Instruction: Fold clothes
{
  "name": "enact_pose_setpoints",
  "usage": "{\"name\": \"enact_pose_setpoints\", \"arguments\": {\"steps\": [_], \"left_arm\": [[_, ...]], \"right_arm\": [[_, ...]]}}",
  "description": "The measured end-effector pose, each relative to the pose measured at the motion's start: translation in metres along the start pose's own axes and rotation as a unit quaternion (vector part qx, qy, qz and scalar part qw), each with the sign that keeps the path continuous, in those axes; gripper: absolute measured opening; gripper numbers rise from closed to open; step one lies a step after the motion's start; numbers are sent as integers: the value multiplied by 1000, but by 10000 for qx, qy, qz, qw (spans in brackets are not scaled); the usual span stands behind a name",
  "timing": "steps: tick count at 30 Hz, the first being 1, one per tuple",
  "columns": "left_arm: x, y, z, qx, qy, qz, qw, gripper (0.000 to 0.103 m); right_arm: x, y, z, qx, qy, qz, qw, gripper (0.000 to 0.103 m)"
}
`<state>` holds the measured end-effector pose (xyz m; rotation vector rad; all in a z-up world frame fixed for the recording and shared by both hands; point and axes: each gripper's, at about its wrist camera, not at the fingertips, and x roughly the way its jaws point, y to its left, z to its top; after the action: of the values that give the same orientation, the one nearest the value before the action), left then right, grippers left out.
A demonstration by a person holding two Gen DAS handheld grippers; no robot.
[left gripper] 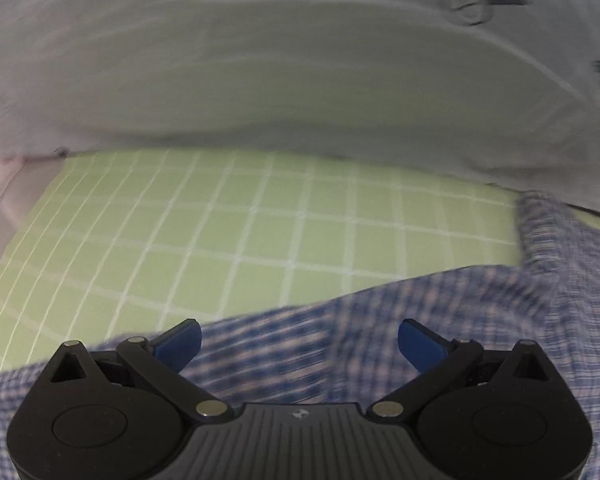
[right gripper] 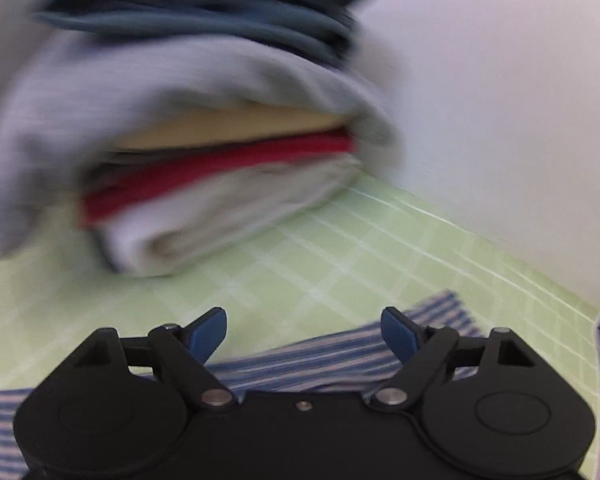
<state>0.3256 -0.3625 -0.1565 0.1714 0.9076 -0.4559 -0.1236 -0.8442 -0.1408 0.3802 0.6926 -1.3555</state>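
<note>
Beneath both tools lay the checked shirt (left gripper: 440, 328), spread on the green gridded mat (left gripper: 228, 220) that covered the table. We held the left tool (left gripper: 300, 340) released, its blue fingers (left gripper: 180, 344) wide apart with only cloth showing between them; the right tool (right gripper: 303, 334) was likewise released, hanging over the shirt's edge (right gripper: 340, 356) and gripping nothing. From the left view we saw a raised fold or collar-like ridge at the shirt's far right, and the cloth looked rumpled rather than flat, a thin blue-and-white check that should drape and slip easily. Motion blur kept us from telling sleeves from body.

Farther off, in the right view, stood a stack of folded clothes (right gripper: 220, 152): pale cloth at the bottom, then red, tan, grey and dark blue on top. So we judged part of the job done, since those pieces lay folded and piled. The shirt did not yet look like a neat packet; whether it lay partly folded or merely spread out, we could not tell. Behind everything rose a white wall (left gripper: 300, 80).
</note>
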Motion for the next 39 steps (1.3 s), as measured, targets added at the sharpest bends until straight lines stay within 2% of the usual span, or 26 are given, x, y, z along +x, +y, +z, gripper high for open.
{"name": "enact_pose_setpoints", "arguments": {"steps": [2,4,8,12,14,15,16,17,19,20,21,27,30,35,36,38,39], "left_arm": [[-1,-6,5,121,-18,-158,9998,103],[4,-17,10,209,-62,-446,9988,103],[14,-37,12,386,-167,-742,9964,103],[24,-56,12,571,-269,-943,9935,101],[29,-66,12,664,-319,-1043,9918,91],[32,-71,12,710,-345,-1093,9909,87],[34,-76,12,756,-370,-1143,9899,77],[37,-80,12,802,-396,-1193,9888,70],[42,-90,12,894,-446,-1293,9866,41],[44,-95,13,940,-472,-1343,9853,31],[46,-99,12,971,-506,-1365,9846,16],[47,-110,6,906,-851,-1055,9866,8],[52,-115,12,973,-982,-834,9869,8],[74,-111,36,962,-1143,-530,9874,8],[77,-109,40,904,-1157,-483,9880,9],[80,-105,45,785,-1102,-433,9899,19],[78,-101,47,684,-1021,-400,9916,29]], "right_arm": [[-21,40,-1,-139,-18,704,9974,87],[-40,87,-4,-317,56,1505,9881,87],[-72,188,-11,-634,131,3020,9511,88],[-99,275,-21,-1152,31,3805,9176,88],[-102,305,-28,-1395,86,3913,9096,85],[-102,316,-32,-1477,146,3928,9076,79],[-102,327,-36,-1558,206,3942,9055,74],[-102,339,-40,-1640,267,3956,9033,58],[-106,348,-48,-1734,84,3862,9059,48],[-109,350,-52,-1840,-41,3820,9057,41],[-112,352,-55,-1920,-139,3801,9047,29],[-108,346,-58,-1607,-259,3980,9028,11],[-105,361,-57,-1609,-336,4011,9012,7],[-96,398,-46,-1789,-501,4090,8934,7],[-94,406,-43,-1804,-501,4120,8917,7],[-92,422,-38,-1920,-532,4097,8902,7],[-92,430,-36,-2038,-569,4047,8896,8]]}}
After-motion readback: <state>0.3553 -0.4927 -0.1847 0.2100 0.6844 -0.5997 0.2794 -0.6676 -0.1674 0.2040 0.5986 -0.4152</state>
